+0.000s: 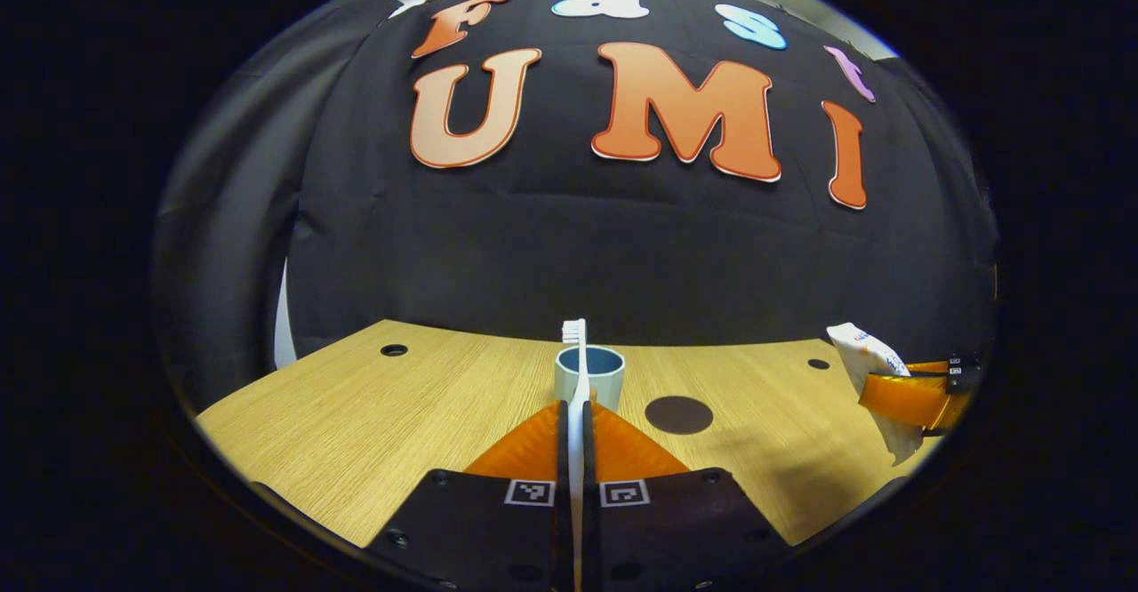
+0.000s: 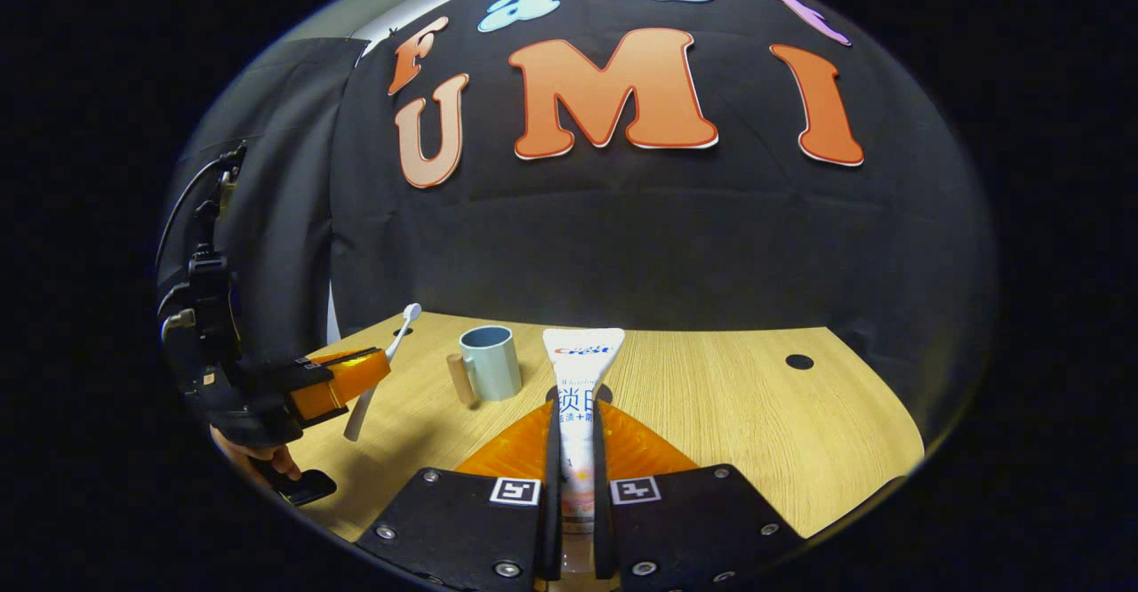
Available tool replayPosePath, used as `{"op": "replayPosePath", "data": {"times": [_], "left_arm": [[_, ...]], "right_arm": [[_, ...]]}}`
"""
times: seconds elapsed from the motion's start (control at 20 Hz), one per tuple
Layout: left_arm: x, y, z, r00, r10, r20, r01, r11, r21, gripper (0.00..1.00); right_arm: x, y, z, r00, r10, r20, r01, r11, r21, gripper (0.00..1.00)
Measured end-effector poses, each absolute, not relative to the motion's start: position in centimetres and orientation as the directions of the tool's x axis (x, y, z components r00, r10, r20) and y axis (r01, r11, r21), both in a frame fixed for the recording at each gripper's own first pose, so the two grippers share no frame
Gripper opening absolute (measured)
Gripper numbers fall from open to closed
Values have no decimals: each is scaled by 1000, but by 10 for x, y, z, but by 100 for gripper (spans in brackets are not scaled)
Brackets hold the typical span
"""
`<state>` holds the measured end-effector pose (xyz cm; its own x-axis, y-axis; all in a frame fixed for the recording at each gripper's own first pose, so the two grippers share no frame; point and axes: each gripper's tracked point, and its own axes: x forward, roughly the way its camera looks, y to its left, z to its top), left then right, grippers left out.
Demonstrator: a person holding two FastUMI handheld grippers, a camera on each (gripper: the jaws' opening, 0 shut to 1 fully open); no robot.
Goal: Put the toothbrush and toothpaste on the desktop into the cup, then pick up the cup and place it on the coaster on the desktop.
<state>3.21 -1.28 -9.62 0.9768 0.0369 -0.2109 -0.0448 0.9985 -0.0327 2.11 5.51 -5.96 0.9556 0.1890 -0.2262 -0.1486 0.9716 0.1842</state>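
In the left gripper view, the left tongs [image 1: 576, 414] are squeezing the toothbrush [image 1: 577, 370] between both fingers, its handle running up the middle and its bristled head poking up in front of the cup [image 1: 589, 379]. The cup is standing upright on the wooden surface [image 1: 356, 423] straight ahead, its mouth open toward the camera. Just right of the cup, the dark round coaster [image 1: 678, 415] is lying flat on the wood, apart from the cup. At the far right edge, the right tongs [image 1: 907, 396] are holding the toothpaste [image 1: 876, 379] above the surface, the tube tilted. Small dark holes are showing in the wood near the back corners, and black cloth is hanging behind as the wall.

In the right gripper view, the right tongs [image 2: 576, 423] are clamping the toothpaste [image 2: 580, 388] between both fingers, its flat crimped end pointing up and away. The cup [image 2: 490, 361] is standing left of the tube, and a wooden handle is sticking out on the cup's left side. The coaster [image 2: 605, 394] is mostly hidden behind the tube. At the left, the left tongs [image 2: 356, 379] are gripping the toothbrush [image 2: 378, 379] above the surface [image 2: 756, 414], tilted with its head up, and a hand [image 2: 258, 454] is showing below that gripper's body.
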Motion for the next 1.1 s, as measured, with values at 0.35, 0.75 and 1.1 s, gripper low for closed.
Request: {"op": "replayPosePath", "data": {"times": [0.35, 0.75, 1.1], "left_arm": [[79, -19, -56, 995, 18, -100, -23, 998, -52, 0], [147, -6, -18, 1000, -13, 21, 16, 991, -132, 4], [201, -18, -15, 994, -92, 66, 99, 988, -114, 4]], "right_arm": [[30, 35, -50, 970, 147, -194, -115, 979, 169, 14], [48, 14, -30, 984, 100, -144, -76, 984, 163, 14], [72, 7, -17, 991, 86, -105, -67, 982, 176, 14]]}}
